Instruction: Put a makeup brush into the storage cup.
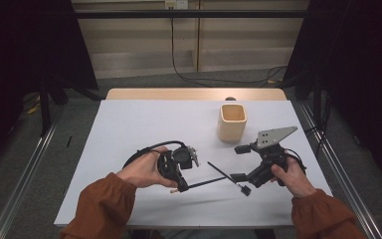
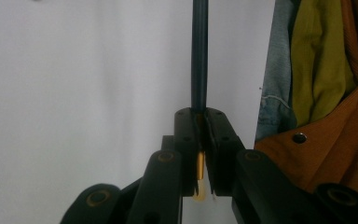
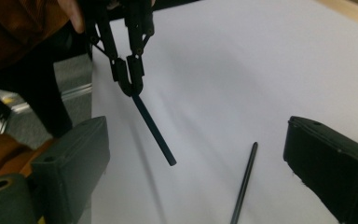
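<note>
Black pencil (image 2: 199,56) clamped in left gripper (image 1: 181,185); right gripper (image 1: 241,169) agape around second pencil (image 3: 245,184) on desk (image 1: 129,124); close squarely mid-shaft.

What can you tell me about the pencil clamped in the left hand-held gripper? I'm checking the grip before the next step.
The pencil is a thin, straight, dark stick, bluish-black in look. The left hand-held gripper is shut on one end of it, pads pressed on both sides, and a bit of yellow shows between the pads behind the grip. The rest juts straight out from the jaws, lifted off the white table. Its free end hangs in the air, touching nothing, apart from a second pencil lying flat on the table.
</note>
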The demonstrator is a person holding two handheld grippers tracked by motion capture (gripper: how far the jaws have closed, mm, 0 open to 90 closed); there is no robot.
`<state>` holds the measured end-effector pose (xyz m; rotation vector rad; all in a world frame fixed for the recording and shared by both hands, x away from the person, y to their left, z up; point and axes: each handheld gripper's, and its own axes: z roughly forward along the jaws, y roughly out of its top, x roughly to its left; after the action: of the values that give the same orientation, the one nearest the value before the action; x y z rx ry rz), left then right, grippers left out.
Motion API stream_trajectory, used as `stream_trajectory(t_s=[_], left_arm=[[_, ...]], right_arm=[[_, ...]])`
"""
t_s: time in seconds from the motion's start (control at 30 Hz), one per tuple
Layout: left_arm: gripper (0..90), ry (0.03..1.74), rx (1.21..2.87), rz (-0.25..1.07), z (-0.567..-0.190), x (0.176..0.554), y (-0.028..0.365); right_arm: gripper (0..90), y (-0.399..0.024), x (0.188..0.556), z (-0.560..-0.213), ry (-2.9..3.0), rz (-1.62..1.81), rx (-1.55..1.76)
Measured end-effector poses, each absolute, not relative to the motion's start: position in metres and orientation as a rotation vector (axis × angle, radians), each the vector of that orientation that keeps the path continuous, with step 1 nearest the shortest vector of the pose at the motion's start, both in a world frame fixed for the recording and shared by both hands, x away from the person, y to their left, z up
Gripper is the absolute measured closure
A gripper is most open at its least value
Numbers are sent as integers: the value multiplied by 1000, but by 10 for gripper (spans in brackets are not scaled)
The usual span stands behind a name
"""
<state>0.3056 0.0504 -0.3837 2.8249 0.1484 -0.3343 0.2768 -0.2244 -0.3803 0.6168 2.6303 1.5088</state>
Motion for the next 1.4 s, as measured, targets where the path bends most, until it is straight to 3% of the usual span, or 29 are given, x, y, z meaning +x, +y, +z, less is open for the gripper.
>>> stream_trajectory(t_s=[0.8, 1.2, 1.4], left_arm=[[843, 108, 2851, -337, -384, 303, 50], [843, 115, 2858, -344, -388, 303, 48], [843, 107, 2879, -344, -388, 303, 48]], right_arm=[[43, -166, 301, -370, 3026, 1026, 294], [183, -144, 306, -375, 3162, 709, 242], [302, -140, 308, -381, 3224, 635, 222]])
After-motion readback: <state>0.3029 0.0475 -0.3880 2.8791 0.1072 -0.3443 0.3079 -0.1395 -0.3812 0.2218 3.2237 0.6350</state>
